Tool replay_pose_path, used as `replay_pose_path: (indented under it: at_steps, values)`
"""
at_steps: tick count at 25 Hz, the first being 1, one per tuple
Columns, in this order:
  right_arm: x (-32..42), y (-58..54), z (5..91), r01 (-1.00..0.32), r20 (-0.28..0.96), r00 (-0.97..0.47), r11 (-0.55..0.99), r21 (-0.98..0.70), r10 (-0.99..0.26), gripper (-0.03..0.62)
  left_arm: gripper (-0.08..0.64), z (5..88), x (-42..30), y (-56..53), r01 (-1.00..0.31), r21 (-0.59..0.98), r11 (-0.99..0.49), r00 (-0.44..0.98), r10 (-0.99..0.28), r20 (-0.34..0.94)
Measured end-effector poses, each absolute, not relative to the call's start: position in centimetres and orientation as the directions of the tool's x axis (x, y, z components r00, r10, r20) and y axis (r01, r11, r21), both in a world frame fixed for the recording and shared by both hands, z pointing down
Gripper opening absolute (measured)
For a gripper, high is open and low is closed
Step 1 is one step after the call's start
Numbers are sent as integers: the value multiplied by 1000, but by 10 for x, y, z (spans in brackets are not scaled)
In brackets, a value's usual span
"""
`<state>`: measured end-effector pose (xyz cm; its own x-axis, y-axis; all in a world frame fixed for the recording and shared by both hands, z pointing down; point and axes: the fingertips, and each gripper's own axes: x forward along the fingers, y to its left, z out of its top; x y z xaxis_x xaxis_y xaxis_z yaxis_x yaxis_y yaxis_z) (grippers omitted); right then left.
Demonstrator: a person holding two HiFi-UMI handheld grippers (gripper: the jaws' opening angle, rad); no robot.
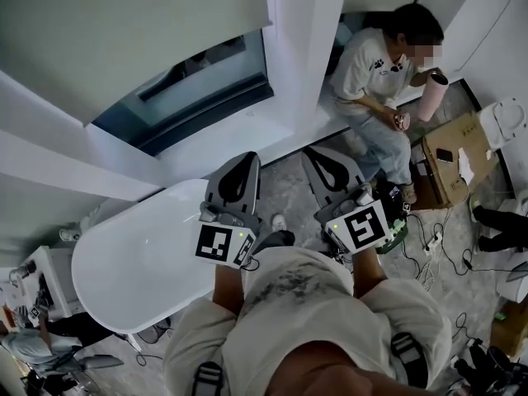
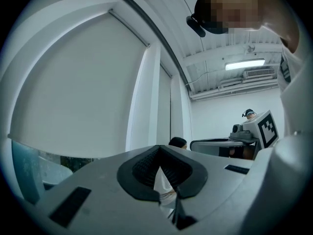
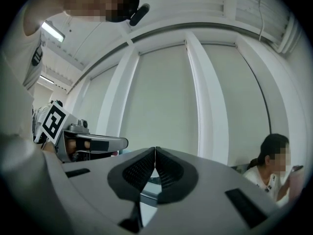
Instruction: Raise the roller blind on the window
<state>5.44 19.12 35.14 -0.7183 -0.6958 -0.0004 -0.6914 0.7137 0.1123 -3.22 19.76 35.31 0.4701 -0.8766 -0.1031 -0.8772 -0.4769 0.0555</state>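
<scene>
The pale roller blind (image 1: 124,31) hangs down over the upper part of the window, with dark glass (image 1: 194,89) showing below its bottom edge. In the left gripper view the blind (image 2: 78,82) fills the left side, with a strip of glass (image 2: 24,173) under it. My left gripper (image 1: 247,159) and right gripper (image 1: 313,153) are side by side in front of my chest, pointing at the window wall and well short of the blind. Both are shut with nothing between the jaws, the left gripper (image 2: 159,149) and the right gripper (image 3: 155,150) alike. No pull cord shows in any view.
A white oval table (image 1: 140,262) stands just left of me, under the left gripper. A person (image 1: 375,73) sits on the sill at the right, beside a white pillar (image 1: 301,40). A cardboard box (image 1: 454,159) and cables (image 1: 437,242) lie on the floor at the right.
</scene>
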Motion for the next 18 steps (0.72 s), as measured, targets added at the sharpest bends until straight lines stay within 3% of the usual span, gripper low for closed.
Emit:
replay_pose_path:
  at_steps: [18]
  values:
    - [38,78,353,-742,-2,-666,662,106,-746,60,6,354,-39,79,-826,44,-561,555,-825,-108]
